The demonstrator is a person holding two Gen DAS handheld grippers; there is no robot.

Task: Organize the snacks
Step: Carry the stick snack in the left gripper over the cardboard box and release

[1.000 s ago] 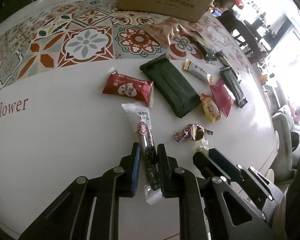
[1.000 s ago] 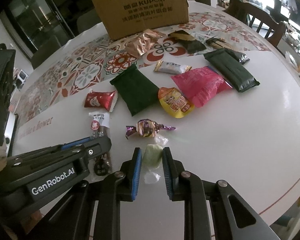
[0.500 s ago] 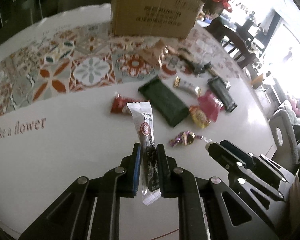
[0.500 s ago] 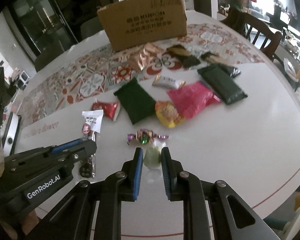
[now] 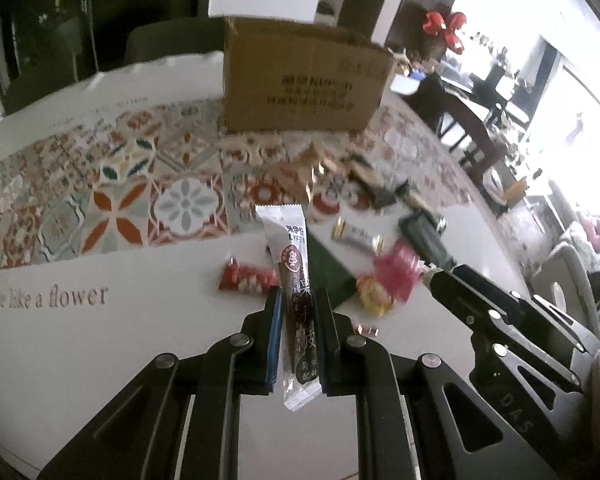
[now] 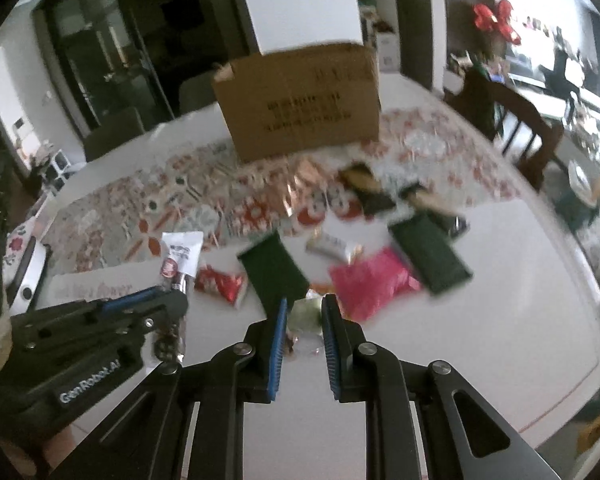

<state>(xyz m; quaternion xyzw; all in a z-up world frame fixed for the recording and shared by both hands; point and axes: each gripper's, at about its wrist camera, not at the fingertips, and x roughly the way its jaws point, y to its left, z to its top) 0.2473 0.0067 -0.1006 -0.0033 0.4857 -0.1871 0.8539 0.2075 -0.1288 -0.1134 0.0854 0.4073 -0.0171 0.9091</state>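
Long white-and-dark-brown plastic snack stick [image 5: 288, 240]: clamped between the closed jaws of the left gripper [image 5: 297, 300], gripped around its lower middle, crimped lower end hanging free below the pads, white top end poking out ahead. Held in the air, clear of the white round table [image 5: 100, 360]. Long axis running straight along the gripper's own line, top end aimed toward the brown cardboard box [image 5: 304, 80].

Small pale-green wrapped candy [image 6: 305, 314]: pinched near the tips of the right gripper [image 6: 304, 304], jaws closed on it, also off the tabletop. Too blurred to make out the twist ends.

Both grippers side by side, left one just to the left of the right, each loaded. Box standing at the far side of the table on the patterned tile print, dead ahead of both, beyond the loose scatter: red foil packet [image 5: 246, 280], dark green pouch [image 6: 274, 272], bright pink packet [image 6: 372, 280], second dark green pouch [image 6: 430, 256] and more farther back. Near wall of the box facing the cameras; inside hidden from here.

Judged as mid-carry: two items picked, likely bound for the box. Next move a forward reach over the scatter and above the box's near rim. Neither hand clearly nearer; cannot tell from these views. Stick's lead end likely to meet the near wall unless carried above the rim or tipped downward first. Candy small enough to drop straight in.
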